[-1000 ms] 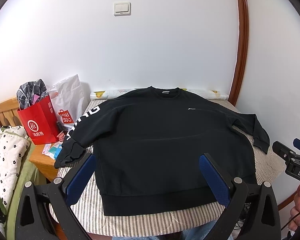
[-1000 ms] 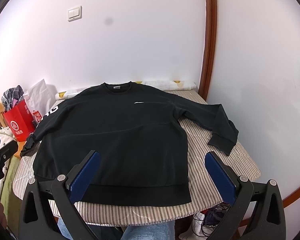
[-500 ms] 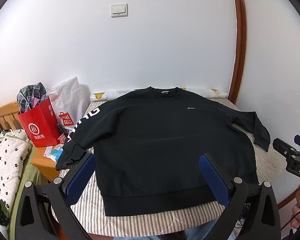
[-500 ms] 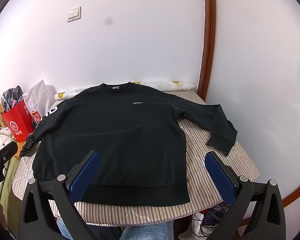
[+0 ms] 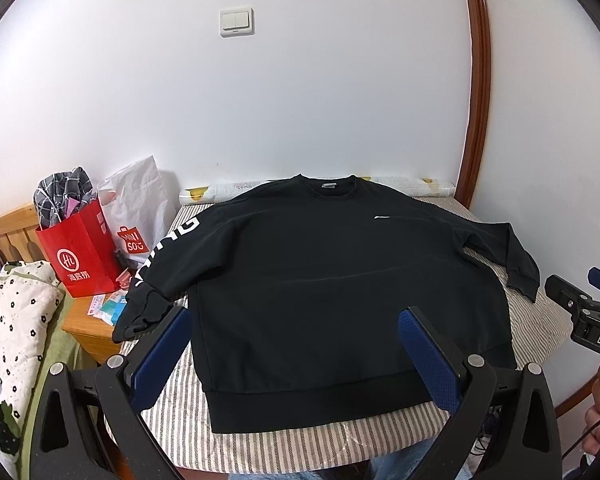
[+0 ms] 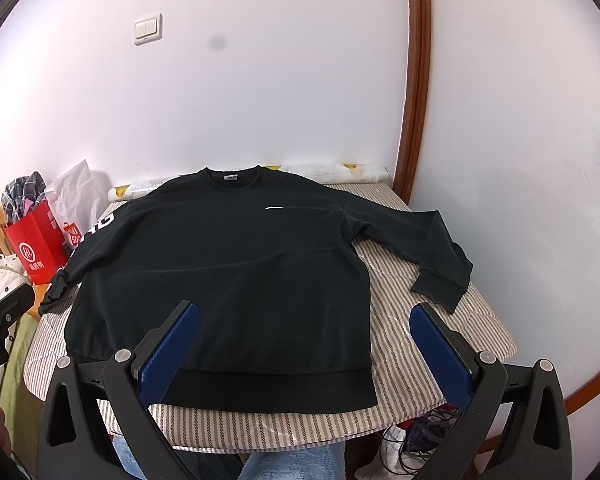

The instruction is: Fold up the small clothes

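— Sweatshirt (image 5: 340,292) first: where is it, and are you holding any of it?

— It lies flat, front up, on the striped tabletop (image 6: 440,320), collar toward the wall, hem nearest you. Your left hand-held gripper (image 5: 296,354) hangs above the hem with its blue pads spread wide and nothing between them. Your right hand-held gripper (image 6: 304,354) is the same: spread, empty, above the hem's right part.

— How will it handle?

— Judging by the thick knit and ribbed hem, it looks soft and fairly heavy for cloth. It should drape and sag from whatever point you lift, not slide, and it won't keep a crease without pressing.

— Where do you take hold?

— The lettered sleeve (image 5: 160,264) trails off the tabletop's left edge toward the red bag (image 5: 80,252); the other sleeve's cuff (image 6: 440,288) lies on the stripes, apart from the body. Pinch each at the ribbed cuff, where the cloth is doubled, and bring it across the chest.
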Tool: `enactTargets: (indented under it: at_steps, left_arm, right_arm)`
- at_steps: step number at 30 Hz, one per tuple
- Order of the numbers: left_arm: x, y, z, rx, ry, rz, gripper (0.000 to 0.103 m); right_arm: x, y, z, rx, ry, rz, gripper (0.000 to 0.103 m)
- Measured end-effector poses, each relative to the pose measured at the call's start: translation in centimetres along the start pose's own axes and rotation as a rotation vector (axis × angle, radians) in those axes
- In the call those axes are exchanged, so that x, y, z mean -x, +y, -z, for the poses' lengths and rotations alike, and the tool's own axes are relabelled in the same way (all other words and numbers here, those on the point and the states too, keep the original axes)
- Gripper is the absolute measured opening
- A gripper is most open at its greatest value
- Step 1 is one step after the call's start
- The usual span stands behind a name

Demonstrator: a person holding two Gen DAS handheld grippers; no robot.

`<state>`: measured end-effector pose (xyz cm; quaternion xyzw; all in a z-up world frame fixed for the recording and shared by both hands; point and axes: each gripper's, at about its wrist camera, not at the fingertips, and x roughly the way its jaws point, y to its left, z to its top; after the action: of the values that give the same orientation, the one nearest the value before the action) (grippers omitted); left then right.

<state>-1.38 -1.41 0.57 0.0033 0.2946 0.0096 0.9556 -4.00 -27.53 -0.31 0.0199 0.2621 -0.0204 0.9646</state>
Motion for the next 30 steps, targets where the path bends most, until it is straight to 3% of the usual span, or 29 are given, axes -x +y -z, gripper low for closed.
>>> enactTargets:
  at_steps: [22, 30]
  left_arm:
    - [-0.1, -0.1, -0.4, -0.005, -0.003, -0.004, 0.103]
    - [-5.9, 3.9, 0.4, 0.023, 0.086, -0.095, 0.103]
  right_arm:
    - [0.0, 0.6, 0.2, 0.012, 0.001, 0.015, 0.103]
    - [-1.4, 0.6, 0.6, 0.016, 0.019, 0.010, 0.103]
